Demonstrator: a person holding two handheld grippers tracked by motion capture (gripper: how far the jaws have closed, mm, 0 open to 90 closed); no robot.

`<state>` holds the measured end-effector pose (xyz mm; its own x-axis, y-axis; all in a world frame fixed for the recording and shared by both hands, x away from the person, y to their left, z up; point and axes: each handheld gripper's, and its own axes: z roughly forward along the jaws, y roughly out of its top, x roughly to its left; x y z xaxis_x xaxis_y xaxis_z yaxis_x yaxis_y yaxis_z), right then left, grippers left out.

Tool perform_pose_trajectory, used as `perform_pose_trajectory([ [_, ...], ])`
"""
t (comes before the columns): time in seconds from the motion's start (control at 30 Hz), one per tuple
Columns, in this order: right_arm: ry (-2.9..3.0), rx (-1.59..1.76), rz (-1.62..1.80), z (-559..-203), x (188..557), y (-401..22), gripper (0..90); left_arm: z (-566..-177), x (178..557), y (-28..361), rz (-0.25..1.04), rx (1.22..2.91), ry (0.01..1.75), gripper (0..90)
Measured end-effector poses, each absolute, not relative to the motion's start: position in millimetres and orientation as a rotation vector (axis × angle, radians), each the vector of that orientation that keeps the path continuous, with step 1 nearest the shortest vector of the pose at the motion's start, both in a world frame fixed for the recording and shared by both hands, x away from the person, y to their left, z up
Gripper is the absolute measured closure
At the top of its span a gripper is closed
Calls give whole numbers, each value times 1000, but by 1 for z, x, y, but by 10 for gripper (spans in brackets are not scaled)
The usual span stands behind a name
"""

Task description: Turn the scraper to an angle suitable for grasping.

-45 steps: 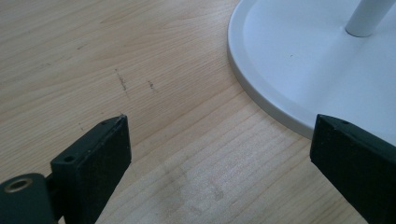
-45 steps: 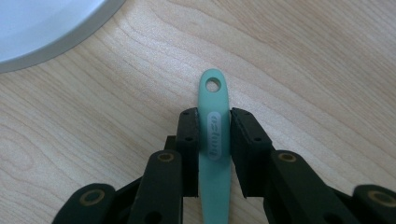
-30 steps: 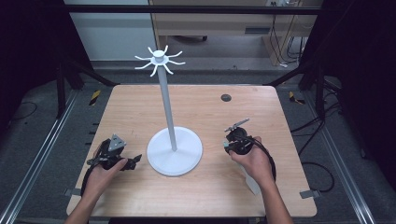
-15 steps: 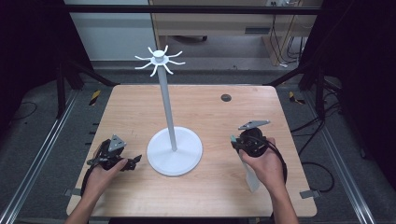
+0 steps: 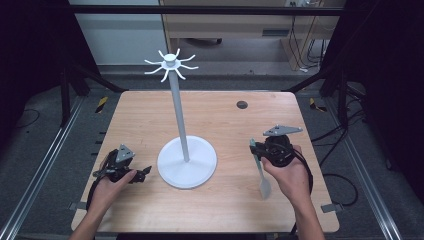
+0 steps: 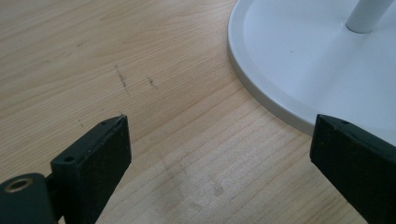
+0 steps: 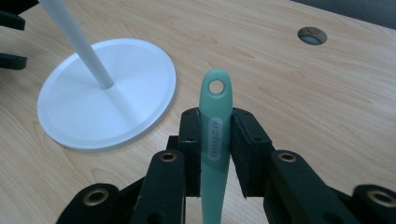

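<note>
The right gripper (image 7: 215, 140) has its fingers (image 7: 189, 140) pinching the handle of a pale green plastic spoon (image 7: 215, 121). The handle's end, with its little round hole, pokes out past the fingertips, and the scoop end hangs down near the hand (image 5: 290, 175).

So picking up looks done. Hanging is left (I think the hole goes on a hook).

Farther out stands the tall white hook stand (image 5: 179, 105) on the wooden bench (image 5: 220, 112).

The left gripper (image 6: 219, 154) rests beside the stand's round base, fingers (image 6: 100, 149) spread, holding nothing.
</note>
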<state>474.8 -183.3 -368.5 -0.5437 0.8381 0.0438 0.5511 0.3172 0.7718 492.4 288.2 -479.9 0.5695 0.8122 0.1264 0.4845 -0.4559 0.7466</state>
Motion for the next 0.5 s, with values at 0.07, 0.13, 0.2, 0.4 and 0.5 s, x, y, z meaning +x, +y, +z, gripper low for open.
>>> perform_pose_trajectory([
  [0.07,2221,1236,1090,-366,475,-183,747,-480,492,288,630,2129,1032,50],
  [0.13,2211,1238,1100,-364,474,-183,747,-480,492,289,631,2127,1034,50],
  [0.2,2203,1229,1111,-361,474,-183,747,-480,492,289,631,2126,1034,50],
  [0.4,2175,1200,1146,-350,473,-180,747,-480,492,289,630,2127,1033,50],
  [0.5,2165,1189,1162,-345,473,-179,747,-480,492,289,630,2127,1033,50],
])
